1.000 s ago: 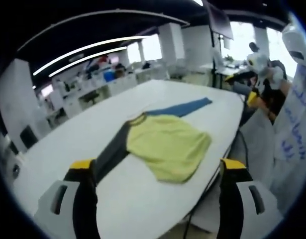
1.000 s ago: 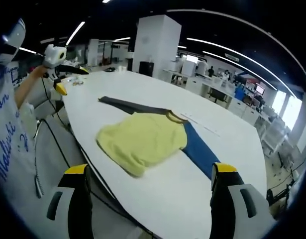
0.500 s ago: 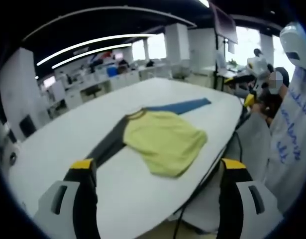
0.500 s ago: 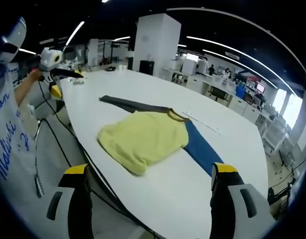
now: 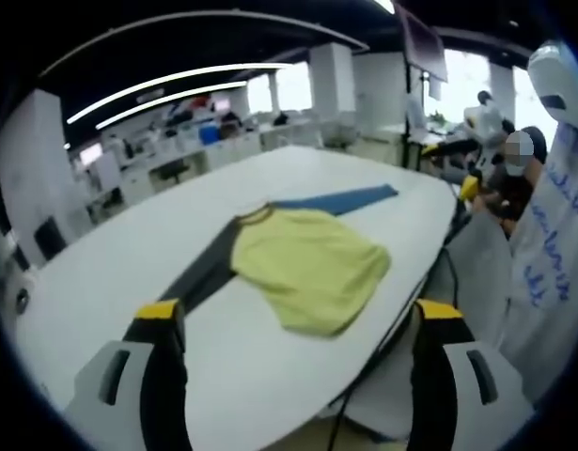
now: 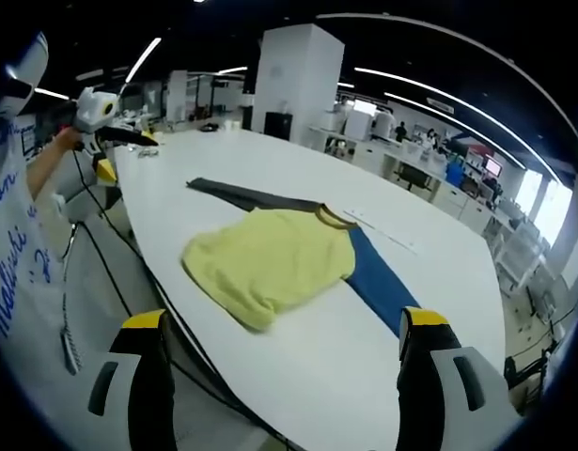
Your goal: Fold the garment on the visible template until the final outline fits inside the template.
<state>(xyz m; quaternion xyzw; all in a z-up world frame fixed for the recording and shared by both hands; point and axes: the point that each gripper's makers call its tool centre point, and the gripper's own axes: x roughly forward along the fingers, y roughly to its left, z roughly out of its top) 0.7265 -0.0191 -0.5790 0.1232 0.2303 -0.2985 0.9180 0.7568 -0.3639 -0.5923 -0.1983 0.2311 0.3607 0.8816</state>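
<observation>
Here, a yellow garment (image 5: pixel 309 268) lies flat on the long white bench (image 5: pixel 129 272), near the bench edge closest to me. In the left gripper view its dark grey sleeve (image 5: pixel 202 274) stretches toward my left gripper (image 5: pixel 298 324), while its blue sleeve (image 5: pixel 340 200) runs away toward the far end of the bench. In the right gripper view the same garment (image 6: pixel 270 263) sits at the middle of the bench (image 6: pixel 439 272), with the grey sleeve (image 6: pixel 237 195) pointing away to the upper left and the blue sleeve (image 6: pixel 378 282) reaching toward my right gripper (image 6: pixel 284 324).

My left gripper hangs above the bench with its yellow-tipped jaws spread wide and nothing between them; it is well apart from the cloth. My right gripper stands off the near edge of the bench, its jaws likewise spread wide and empty, clear of the garment.

A thin pale strip (image 6: pixel 378 231) lies on the bench just beyond the collar in the right gripper view; I cannot tell what it is. I cannot make out a template outline under or around the garment in either view.

At the side of the bench, my white printed sleeve (image 5: pixel 552 244) fills the right of the left gripper view. A dark cable (image 6: pixel 129 282) trails down below the bench edge in the right gripper view. Rows of office desks (image 5: pixel 185 150) and ceiling light strips (image 5: pixel 166 89) sit behind the bench.
</observation>
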